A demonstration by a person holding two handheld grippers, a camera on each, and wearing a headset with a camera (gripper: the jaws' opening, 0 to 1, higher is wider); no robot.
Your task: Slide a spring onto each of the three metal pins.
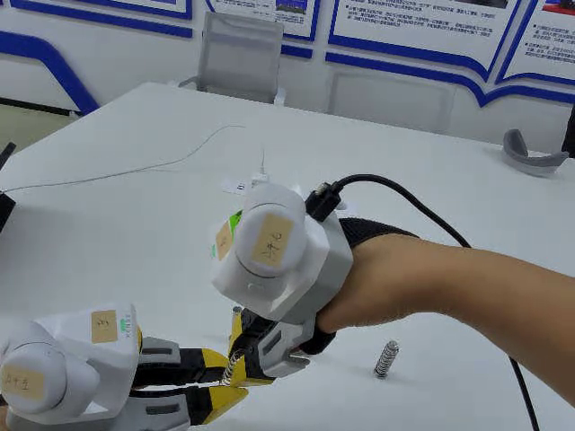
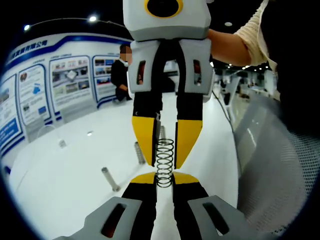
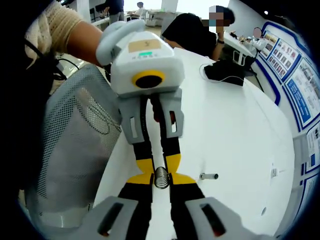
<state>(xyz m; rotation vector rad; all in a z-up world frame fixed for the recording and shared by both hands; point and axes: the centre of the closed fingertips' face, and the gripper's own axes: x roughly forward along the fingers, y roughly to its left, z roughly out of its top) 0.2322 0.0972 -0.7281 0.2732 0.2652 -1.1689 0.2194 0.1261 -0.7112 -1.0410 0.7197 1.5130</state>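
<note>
Lowest and closest in the head view, the left gripper [image 1: 223,381], a white housing with black jaws tipped in yellow, reaches in from the bottom left corner and points to the right. Meeting it tip to tip is the right gripper [image 1: 244,361], of the same make, held in a person's hand [image 1: 377,278] that enters from the right; a black cable [image 1: 404,205] runs from its housing back along the forearm.

Between the two sets of jaws sits a thin coiled steel spring [image 2: 165,162]. In the left gripper view its lower end is pinched between that gripper's own yellow tips, and its upper coils lie between the yellow tips of the right gripper, which comes down from the top. In the right gripper view the same spring is seen end-on, pressed between that gripper's own tips. So both pairs of jaws are closed on this one spring, held just above the white worktop [image 1: 135,233].

Two short upright metal pins [image 2: 111,179] [image 2: 139,152] stand on the worktop to the left of the held spring in the left gripper view, apart from it and bare. A second coiled spring [image 1: 386,359] lies loose on the worktop near the person's wrist.
</note>
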